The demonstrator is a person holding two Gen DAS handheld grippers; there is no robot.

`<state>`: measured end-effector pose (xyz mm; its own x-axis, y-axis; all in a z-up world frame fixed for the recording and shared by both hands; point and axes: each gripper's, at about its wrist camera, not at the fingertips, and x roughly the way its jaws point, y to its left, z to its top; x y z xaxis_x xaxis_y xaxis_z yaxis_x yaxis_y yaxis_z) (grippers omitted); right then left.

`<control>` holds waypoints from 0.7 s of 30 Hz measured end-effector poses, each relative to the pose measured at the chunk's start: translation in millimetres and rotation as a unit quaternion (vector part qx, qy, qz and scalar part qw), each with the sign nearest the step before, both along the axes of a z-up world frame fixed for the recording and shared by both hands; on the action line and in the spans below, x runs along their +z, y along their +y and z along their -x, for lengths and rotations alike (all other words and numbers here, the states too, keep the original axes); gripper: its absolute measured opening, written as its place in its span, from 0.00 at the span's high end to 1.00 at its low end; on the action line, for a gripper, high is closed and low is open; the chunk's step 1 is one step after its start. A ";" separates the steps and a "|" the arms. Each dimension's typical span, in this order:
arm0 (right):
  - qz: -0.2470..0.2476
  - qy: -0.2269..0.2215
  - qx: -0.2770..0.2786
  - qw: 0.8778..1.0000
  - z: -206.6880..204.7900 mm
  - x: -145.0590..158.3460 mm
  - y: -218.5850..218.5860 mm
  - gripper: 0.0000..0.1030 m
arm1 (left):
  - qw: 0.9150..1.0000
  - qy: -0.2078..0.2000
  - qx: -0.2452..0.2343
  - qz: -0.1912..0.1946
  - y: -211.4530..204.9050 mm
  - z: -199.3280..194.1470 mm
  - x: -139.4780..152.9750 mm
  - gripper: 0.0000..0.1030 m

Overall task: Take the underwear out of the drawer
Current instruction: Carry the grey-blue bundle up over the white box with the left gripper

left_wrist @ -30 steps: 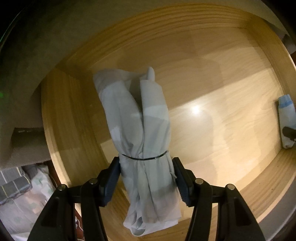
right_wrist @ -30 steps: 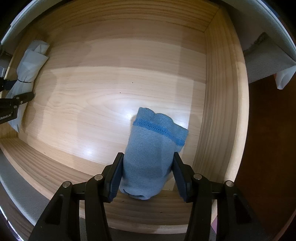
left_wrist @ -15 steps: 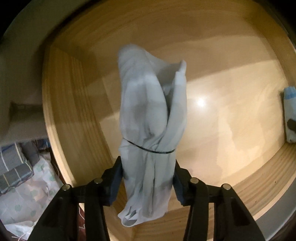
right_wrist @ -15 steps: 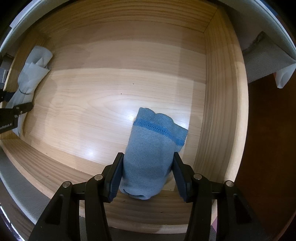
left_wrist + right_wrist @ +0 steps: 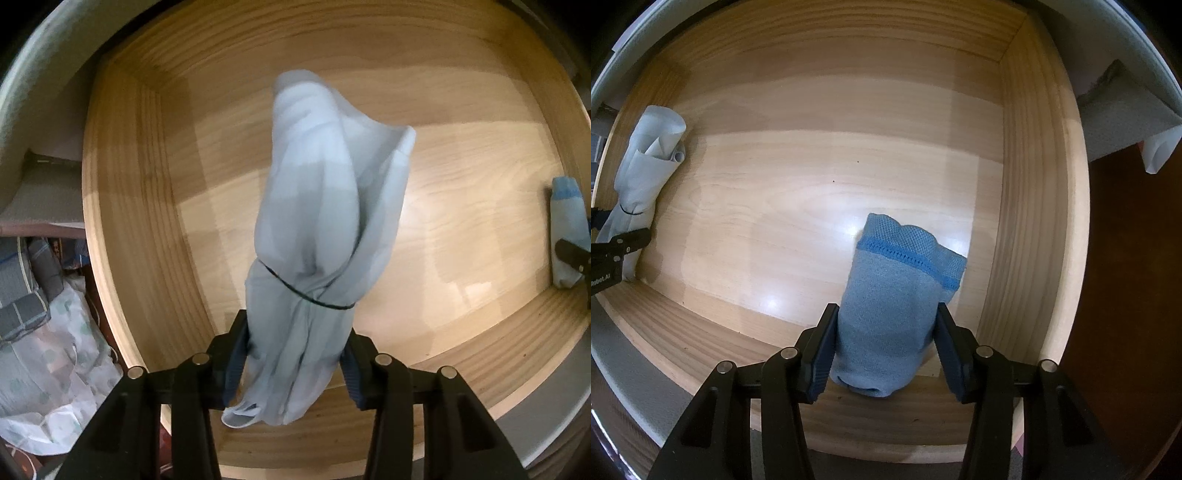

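The left gripper (image 5: 293,363) clamps the grey roll (image 5: 325,229), now lifted and tilted toward one o'clock above the drawer (image 5: 122,229) floor; the right gripper (image 5: 886,352) holds the blue roll (image 5: 897,314), unmoved. Removal has begun.

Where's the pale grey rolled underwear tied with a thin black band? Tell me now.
The pale grey rolled underwear is clamped in the left gripper, at the left end of the wooden drawer.

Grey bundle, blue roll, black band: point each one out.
grey bundle (image 5: 325,206), left wrist view, upper folds
blue roll (image 5: 890,314), right wrist view, middle of body
black band (image 5: 303,295), left wrist view, front of loop
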<state>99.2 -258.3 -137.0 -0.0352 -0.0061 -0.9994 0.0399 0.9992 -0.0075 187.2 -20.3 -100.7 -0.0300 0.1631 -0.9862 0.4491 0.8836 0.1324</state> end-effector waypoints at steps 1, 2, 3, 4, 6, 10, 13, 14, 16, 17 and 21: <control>0.000 0.000 -0.001 1.000 -0.1 0.0 0.0 0.55 | 1.000 -0.001 0.006 0.004 0.4 -1.0 2.2 0.56; 0.001 0.001 -0.002 1.000 -0.1 -0.1 0.0 0.55 | 1.000 -0.001 0.013 0.007 1.3 -1.7 3.6 0.56; 0.000 0.001 -0.004 1.000 0.0 -0.1 -0.2 0.56 | 1.000 -0.002 0.021 0.013 1.4 -1.3 6.0 0.56; -0.001 0.002 -0.006 1.000 0.4 0.2 -0.9 0.57 | 0.999 -0.005 0.026 0.018 2.2 -2.3 8.8 0.56; -0.003 0.003 -0.013 1.000 2.1 0.4 -2.4 0.58 | 0.999 -0.009 0.038 0.027 8.0 -4.5 15.7 0.57; -0.007 0.000 -0.021 1.000 4.6 1.7 -3.4 0.59 | 0.997 -0.019 0.049 0.050 16.1 -9.9 29.6 0.59; -0.007 -0.002 -0.028 1.000 5.9 1.9 -5.3 0.59 | 0.997 -0.028 0.042 0.052 10.4 -11.0 35.5 0.61; -0.008 -0.002 -0.027 1.000 7.4 0.5 -7.9 0.60 | 0.998 -0.031 0.038 0.051 9.7 -11.1 37.3 0.62; -0.007 -0.004 -0.028 1.000 8.2 0.4 -8.1 0.60 | 0.998 -0.036 0.032 0.049 1.0 0.6 29.0 0.62; -0.007 -0.004 -0.028 1.000 9.1 0.5 -7.8 0.60 | 0.998 -0.038 0.030 0.047 0.3 1.2 30.4 0.62; -0.005 -0.005 -0.029 1.000 11.5 0.9 -9.1 0.61 | 0.998 -0.046 0.021 0.043 -4.6 15.1 23.3 0.63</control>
